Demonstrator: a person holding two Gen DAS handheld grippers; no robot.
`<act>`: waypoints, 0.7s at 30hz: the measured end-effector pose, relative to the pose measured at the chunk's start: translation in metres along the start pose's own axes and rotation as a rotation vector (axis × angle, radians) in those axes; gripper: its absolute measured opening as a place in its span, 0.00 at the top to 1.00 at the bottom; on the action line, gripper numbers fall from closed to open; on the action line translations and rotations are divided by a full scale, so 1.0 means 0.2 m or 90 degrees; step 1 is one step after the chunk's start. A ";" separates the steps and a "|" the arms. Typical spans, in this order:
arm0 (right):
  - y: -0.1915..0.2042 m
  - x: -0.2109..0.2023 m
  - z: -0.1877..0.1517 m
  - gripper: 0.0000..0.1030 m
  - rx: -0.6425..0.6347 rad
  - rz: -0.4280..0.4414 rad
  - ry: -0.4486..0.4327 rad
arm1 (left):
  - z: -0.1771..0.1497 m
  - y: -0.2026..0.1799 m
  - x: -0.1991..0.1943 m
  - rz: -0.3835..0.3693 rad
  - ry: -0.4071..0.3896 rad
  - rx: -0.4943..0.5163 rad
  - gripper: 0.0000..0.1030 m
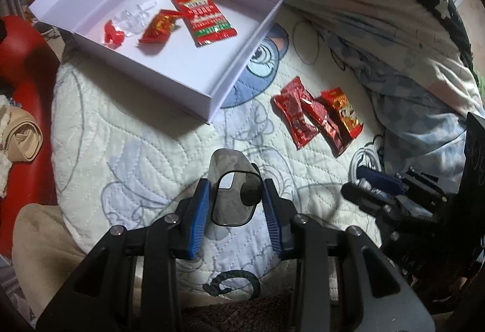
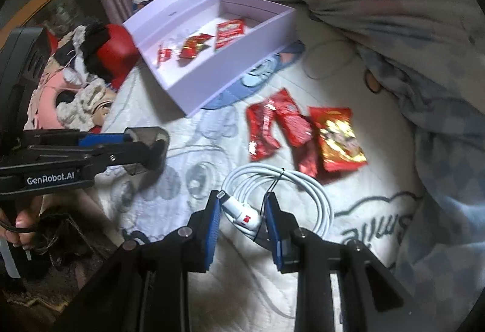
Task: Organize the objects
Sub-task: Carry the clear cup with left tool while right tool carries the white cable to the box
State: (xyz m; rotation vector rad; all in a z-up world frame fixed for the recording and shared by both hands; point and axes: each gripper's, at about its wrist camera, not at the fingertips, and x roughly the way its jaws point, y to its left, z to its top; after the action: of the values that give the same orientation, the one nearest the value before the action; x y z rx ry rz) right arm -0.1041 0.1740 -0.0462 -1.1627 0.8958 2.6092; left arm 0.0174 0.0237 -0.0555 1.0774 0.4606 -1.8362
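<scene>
Left wrist view: my left gripper (image 1: 236, 204) holds a smoky translucent plastic cap (image 1: 232, 195) between its blue pads, jaws narrow and pressing on its sides. The cap hangs clear above the quilted bedspread (image 1: 127, 150). Ahead and to the left lies the open white box (image 1: 212, 95), lid flap folded back. Inside it I count a large red snack packet (image 1: 203, 19), a smaller crumpled red wrapper (image 1: 160, 28), a small red piece (image 1: 112, 35) and some clear plastic (image 1: 135, 17) beside it. Right of the box, out on the bedspread, three red sachets (image 1: 315, 115) lie side by side, touching. A dark hair tie (image 1: 232, 283) sits just below the gripper body.

Right wrist view: my right gripper (image 2: 242, 207) is clamped as narrow as it goes, on the plug end of a white coiled cable (image 2: 303, 189); the white connector (image 2: 239, 210) with a small red mark sits between the pads, and the coil trails off to the right, near the sachets (image 2: 303, 135). Whether the coil is off the bedspread (image 2: 194, 174) I cannot tell. The left gripper (image 2: 148, 150) shows at the left edge with the cap (image 2: 145, 135) in it, and fingers (image 2: 21, 226) of a hand show below it. The box (image 2: 212, 89) lies beyond, well apart from the cable. A rumpled duvet (image 2: 394, 28) banks up on the right.
</scene>
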 end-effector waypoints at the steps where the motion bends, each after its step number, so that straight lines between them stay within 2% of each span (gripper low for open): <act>1: 0.02 0.00 0.01 0.73 -0.006 0.004 0.000 | 0.00 0.01 -0.02 0.007 -0.008 -0.002 0.68; 12: 0.24 -0.05 0.14 0.73 -0.056 0.034 -0.020 | 0.04 0.13 -0.19 0.018 -0.050 -0.019 0.68; 21: 0.35 -0.07 0.24 0.73 -0.069 0.048 -0.026 | 0.11 0.17 -0.31 0.028 -0.071 -0.003 0.68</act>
State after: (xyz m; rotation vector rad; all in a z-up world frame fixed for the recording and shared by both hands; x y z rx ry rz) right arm -0.1500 0.1460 0.0211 -1.1162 0.8143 2.7627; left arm 0.0484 0.0246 0.0125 0.9696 0.3723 -1.8442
